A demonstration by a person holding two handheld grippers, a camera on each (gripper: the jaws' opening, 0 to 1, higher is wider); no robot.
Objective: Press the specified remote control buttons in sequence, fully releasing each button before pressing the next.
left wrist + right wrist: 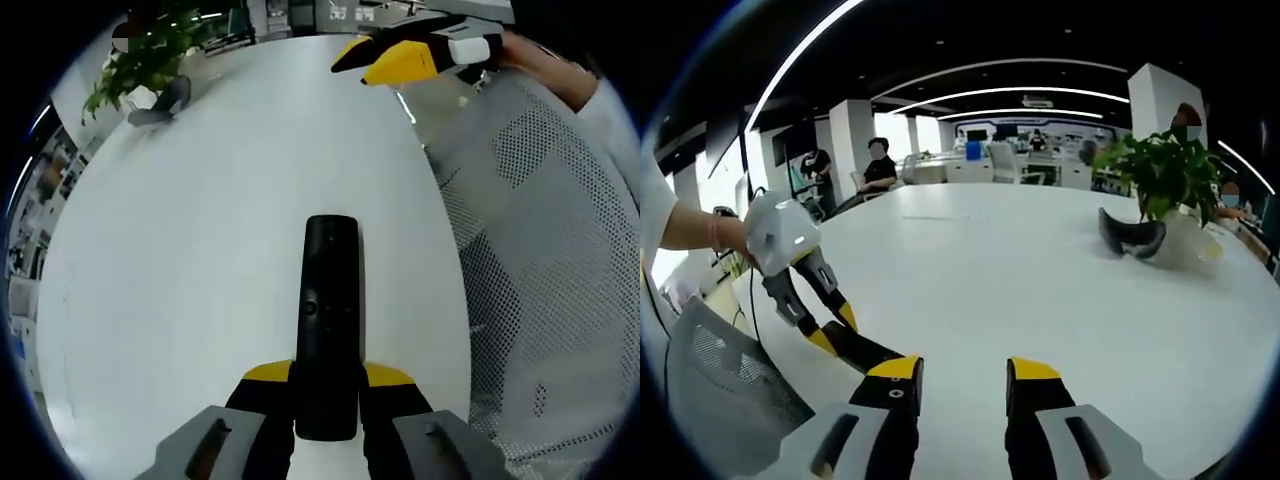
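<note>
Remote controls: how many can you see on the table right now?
1. The long black plastic remote control is clamped between the left gripper's jaws over the white table. Others may lie outside both views.

The left hand-held gripper [327, 400] clamps the near end of a black remote control [329, 320], whose far end points out over the white bench [200, 250]. At the top right the right hand-held gripper [365, 65] reaches in. A potted plant [145, 60] stands far left, and a mesh chair [540, 250] sits beside the bench.
</note>
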